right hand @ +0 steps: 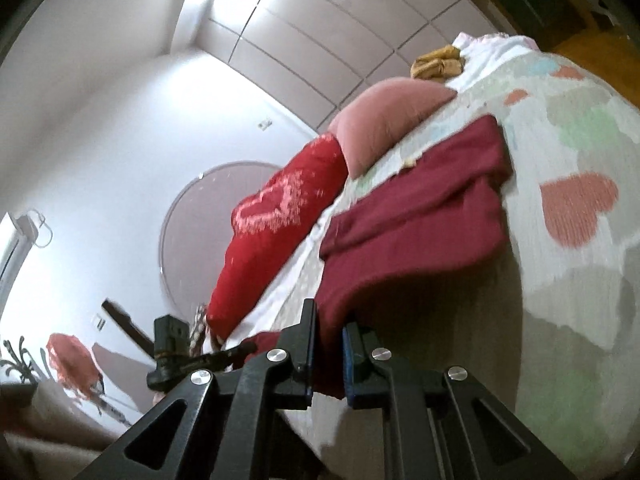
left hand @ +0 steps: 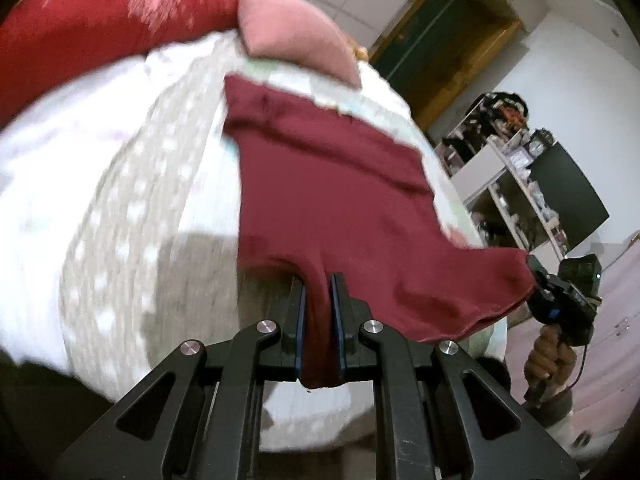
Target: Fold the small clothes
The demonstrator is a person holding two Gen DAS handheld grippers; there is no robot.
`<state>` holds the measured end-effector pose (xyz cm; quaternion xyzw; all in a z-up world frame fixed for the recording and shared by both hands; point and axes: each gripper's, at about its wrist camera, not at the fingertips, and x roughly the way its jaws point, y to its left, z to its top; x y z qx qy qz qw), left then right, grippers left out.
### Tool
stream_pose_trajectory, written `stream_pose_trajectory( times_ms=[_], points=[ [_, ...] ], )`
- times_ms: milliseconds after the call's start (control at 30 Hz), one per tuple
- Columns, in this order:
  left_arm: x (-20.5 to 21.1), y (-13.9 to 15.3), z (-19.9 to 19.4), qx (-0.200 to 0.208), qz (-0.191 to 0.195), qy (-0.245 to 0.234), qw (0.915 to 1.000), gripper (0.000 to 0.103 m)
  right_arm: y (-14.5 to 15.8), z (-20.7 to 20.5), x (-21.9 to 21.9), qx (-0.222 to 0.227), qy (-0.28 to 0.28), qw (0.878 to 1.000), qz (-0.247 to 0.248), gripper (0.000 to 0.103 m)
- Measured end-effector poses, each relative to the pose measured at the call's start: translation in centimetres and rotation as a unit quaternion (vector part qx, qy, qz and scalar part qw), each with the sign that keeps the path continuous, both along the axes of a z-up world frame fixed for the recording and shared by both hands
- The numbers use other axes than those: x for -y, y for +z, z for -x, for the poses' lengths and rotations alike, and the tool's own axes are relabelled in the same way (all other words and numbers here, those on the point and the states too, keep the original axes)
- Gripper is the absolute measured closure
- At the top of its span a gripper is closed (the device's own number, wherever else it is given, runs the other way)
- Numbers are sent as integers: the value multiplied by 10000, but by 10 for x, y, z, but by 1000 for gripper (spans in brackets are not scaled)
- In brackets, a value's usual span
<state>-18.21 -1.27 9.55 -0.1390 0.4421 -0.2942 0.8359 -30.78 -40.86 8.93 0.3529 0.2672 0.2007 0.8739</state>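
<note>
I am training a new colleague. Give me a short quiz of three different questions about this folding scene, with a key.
1. True or false: both grippers are shut on the maroon garment.
2. Which cushion lies nearest the garment's far edge? A) the pink cushion B) a blue cushion C) a black cushion
3. Fill in: the bedspread has a pattern of ____.

Key: 1 true: the left gripper and the right gripper each pinch its near edge. 2 A. 3 hearts.
</note>
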Motion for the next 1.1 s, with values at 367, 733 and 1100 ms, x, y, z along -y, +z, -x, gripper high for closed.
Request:
stream_pose_trajectory(
  times_ms=[367, 733, 1100],
  points=[
    [49, 28, -125, 589, -144, 200, 9980, 94, 21, -132, 37, 16, -450, 9986, 282, 93],
    [81, 11, -244, 573, -731, 726, 9930, 100, -2, -252, 68, -552, -883, 9921, 696, 93],
    [84, -2, -272, 336, -633, 661, 9952, 99, -35, -328, 91, -808, -1346, 9849, 727, 93]
  ],
)
